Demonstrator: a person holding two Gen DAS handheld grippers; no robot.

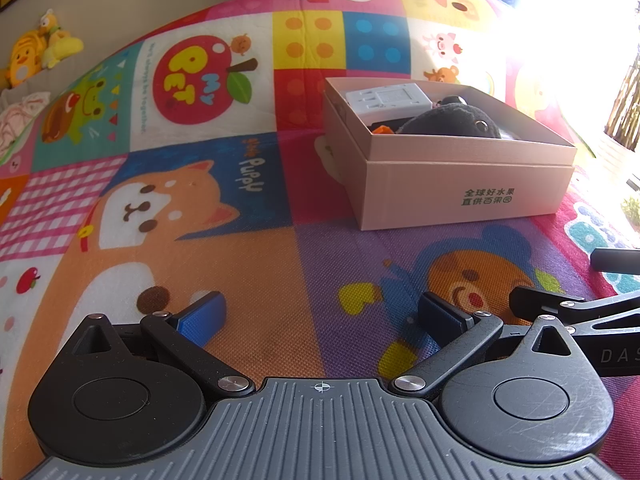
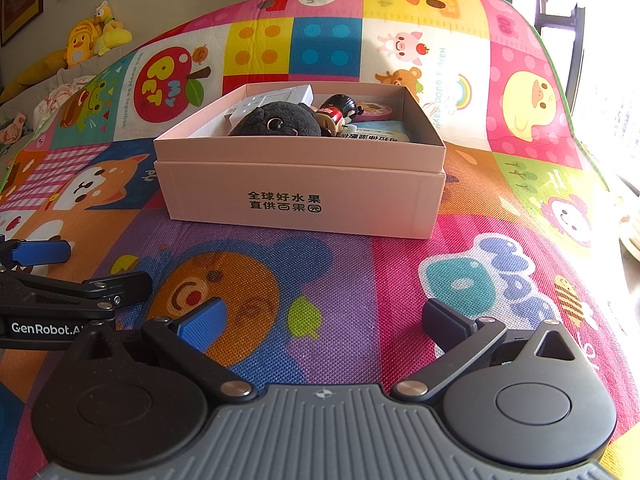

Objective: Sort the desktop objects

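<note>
— From the left wrist view, what do you make out?

— The left hand-held gripper [image 1: 320, 312] hangs over the colourful cartoon-printed play mat [image 1: 248, 264], its blue-padded fingers spread wide with nothing between them. Far and to the right sits the open pink cardboard box [image 1: 460, 184]. Inside it are a black plush toy [image 1: 448, 120] and a white plastic plug adapter [image 1: 388, 100].

— And the right wrist view?

— The right hand-held gripper [image 2: 320, 320] is also spread apart and empty, low above the mat. The box lies straight ahead, farther off. Beside the plush in it stands a small figurine with a black hat [image 2: 340, 114]. At the near left edge shows part of the other gripper. Yellow stuffed toys [image 2: 94, 32] rest far left.
</note>
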